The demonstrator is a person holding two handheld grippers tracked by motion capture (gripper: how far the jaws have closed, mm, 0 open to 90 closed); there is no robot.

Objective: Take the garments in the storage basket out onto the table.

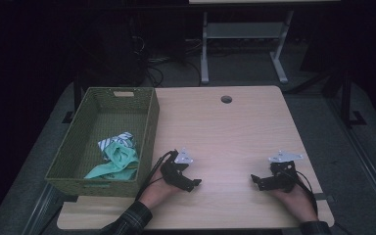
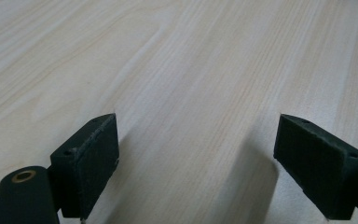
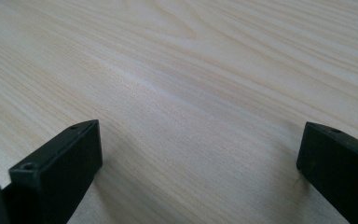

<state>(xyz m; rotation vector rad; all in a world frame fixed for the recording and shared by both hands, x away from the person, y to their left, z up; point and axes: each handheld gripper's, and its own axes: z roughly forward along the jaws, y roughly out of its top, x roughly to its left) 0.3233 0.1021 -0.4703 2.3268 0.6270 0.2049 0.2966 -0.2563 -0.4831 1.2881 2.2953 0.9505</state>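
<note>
Light wood table (image 1: 225,132), dark room. Left gripper (image 1: 192,183) at 7 o'clock, jaws apart, empty. Right gripper (image 1: 257,180) at 5 o'clock, jaws apart, empty. Crumpled green cloths (image 1: 117,155) in woven green basket (image 1: 149,132), 9 o'clock edge.

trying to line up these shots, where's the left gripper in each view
High view: left gripper low, left of centre, on the table, beside the green basket.
Left gripper view: its jaws rise from the bottom corners, open, with bare wood between.
Right gripper view: not in it.
Shared landmark: the pale wood-grain tabletop.
</note>
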